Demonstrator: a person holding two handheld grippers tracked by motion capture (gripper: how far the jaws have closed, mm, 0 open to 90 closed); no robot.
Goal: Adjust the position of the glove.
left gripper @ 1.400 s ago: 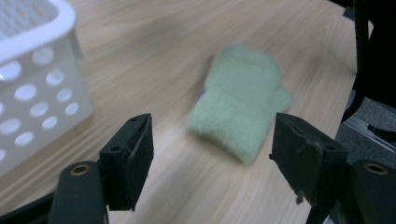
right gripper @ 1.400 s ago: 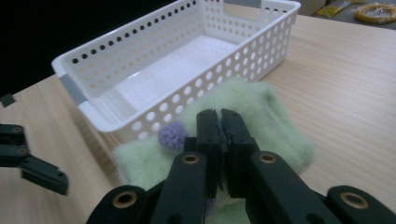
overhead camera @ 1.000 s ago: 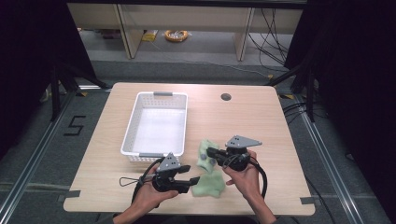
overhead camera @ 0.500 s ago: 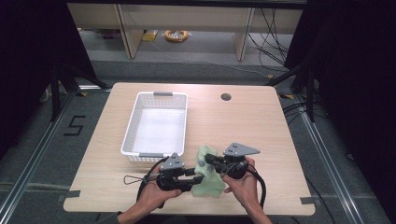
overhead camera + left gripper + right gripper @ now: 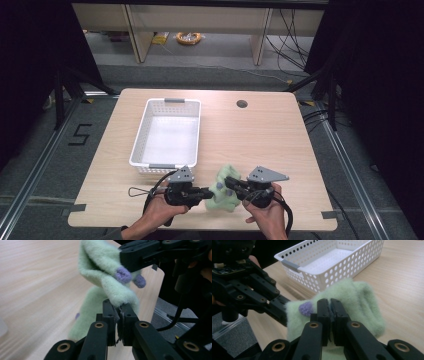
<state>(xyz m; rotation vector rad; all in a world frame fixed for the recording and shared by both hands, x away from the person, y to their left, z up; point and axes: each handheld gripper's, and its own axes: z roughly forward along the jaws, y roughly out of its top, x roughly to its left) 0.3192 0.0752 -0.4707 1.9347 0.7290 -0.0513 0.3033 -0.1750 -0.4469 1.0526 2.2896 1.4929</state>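
Note:
A pale green fuzzy cloth [image 5: 223,194] with purple dots lies bunched near the table's front edge. My left gripper [image 5: 209,191] comes at it from the left, and its jaws are shut on a fold of the cloth [image 5: 100,262] at the left gripper's [image 5: 117,308] tips. From the right, my right gripper [image 5: 229,181] is shut on the cloth's upper edge. The right gripper view shows the right gripper [image 5: 330,303] pinching the green cloth [image 5: 362,297], with the left gripper [image 5: 279,307] close by on the left. The two grippers' tips are almost touching.
A white perforated basket [image 5: 139,135] stands empty just behind the left gripper, and its wall [image 5: 332,275] is close to the cloth. A round cable hole [image 5: 242,104] sits at the table's back right. The table's front edge is right under the hands.
The right gripper has drawn back toward the person and closer to the left gripper. The cloth, stretched out before, is now bunched between them.

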